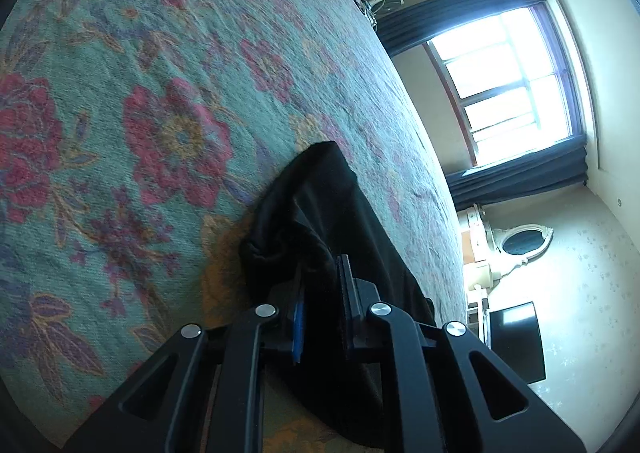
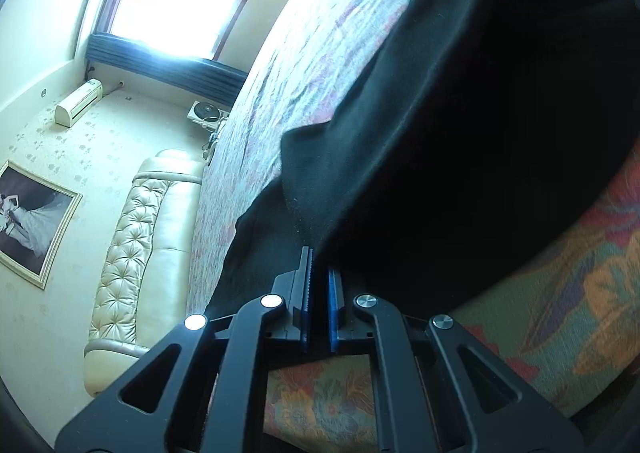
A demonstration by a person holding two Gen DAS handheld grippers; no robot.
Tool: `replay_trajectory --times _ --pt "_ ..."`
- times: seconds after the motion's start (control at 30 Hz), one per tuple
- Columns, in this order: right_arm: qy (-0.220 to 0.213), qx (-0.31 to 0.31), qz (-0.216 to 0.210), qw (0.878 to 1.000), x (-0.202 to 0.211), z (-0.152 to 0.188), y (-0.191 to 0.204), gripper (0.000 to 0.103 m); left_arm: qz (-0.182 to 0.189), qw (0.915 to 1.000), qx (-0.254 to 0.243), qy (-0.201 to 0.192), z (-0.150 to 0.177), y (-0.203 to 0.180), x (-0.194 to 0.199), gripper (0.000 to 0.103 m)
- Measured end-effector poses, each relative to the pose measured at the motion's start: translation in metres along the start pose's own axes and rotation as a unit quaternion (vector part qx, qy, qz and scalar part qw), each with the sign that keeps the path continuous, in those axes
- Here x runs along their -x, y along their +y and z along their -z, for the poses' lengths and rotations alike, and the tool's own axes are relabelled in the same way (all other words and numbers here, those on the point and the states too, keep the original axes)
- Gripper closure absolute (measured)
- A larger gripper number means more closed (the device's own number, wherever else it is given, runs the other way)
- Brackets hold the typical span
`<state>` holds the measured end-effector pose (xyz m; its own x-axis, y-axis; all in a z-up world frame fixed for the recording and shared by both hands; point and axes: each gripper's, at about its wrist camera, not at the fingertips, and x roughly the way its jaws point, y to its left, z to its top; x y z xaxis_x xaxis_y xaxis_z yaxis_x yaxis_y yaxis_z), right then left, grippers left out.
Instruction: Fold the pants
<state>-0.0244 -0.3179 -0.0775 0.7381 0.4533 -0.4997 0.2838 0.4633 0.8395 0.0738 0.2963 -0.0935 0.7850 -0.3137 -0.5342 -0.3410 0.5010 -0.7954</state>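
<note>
Black pants [image 1: 320,221] lie on the floral bed [image 1: 140,93], partly lifted. Left hand-held gripper [image 1: 322,285] is clamped on a bunched edge; right hand-held gripper [image 2: 320,273] is clamped on a raised layer. Judged mid-fold: cloth is gathered, not yet laid flat or squared.

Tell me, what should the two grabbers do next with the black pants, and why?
Probably carry the held edge across and lay it down flat. The left gripper and the right gripper are each shut on the black pants, and the cloth is lifted and draping over the flowered bedspread, not lying flat, so the fold looks only half made.
</note>
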Motion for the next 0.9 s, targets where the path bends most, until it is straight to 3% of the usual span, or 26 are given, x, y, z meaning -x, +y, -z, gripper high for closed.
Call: replay_trajectory --times 0.13,0.27,0.43,0.6,0.67,0.73,0.87,0.9 --pt "0.009 -0.029 0.014 0.999 -0.007 0.008 -0.022 0.097 -0.009 0.9999 0.005 0.005 0.001 0.020 0.002 0.092" --pt "0.003 -0.015 0.018 1.000 -0.005 0.011 -0.020 0.096 -0.010 0.9999 -0.009 0.000 0.007 0.011 0.013 0.092" --pt "-0.007 -0.039 -0.001 0.999 -0.002 0.006 -0.016 0.088 -0.001 0.9999 -0.011 -0.012 0.025 -0.002 0.034 0.092" --pt "-0.013 -0.068 -0.023 0.997 -0.005 0.003 -0.016 0.067 0.014 0.9997 0.008 -0.018 0.049 -0.009 0.045 0.092" --pt "-0.013 -0.063 -0.035 0.997 -0.006 0.003 -0.008 0.053 0.017 0.9998 -0.004 0.000 0.055 -0.014 0.040 0.091" --pt "-0.008 -0.056 -0.035 0.998 -0.008 0.007 0.000 0.048 0.023 0.9995 -0.013 0.016 0.059 -0.020 0.031 0.090" --pt "0.015 -0.050 -0.039 0.998 -0.020 0.017 0.005 0.049 0.015 0.9987 -0.016 0.046 0.066 -0.032 0.004 0.066" --pt "0.020 -0.043 -0.034 0.998 -0.023 0.017 0.005 0.053 0.009 0.9988 -0.016 0.045 0.066 -0.032 -0.001 0.066"
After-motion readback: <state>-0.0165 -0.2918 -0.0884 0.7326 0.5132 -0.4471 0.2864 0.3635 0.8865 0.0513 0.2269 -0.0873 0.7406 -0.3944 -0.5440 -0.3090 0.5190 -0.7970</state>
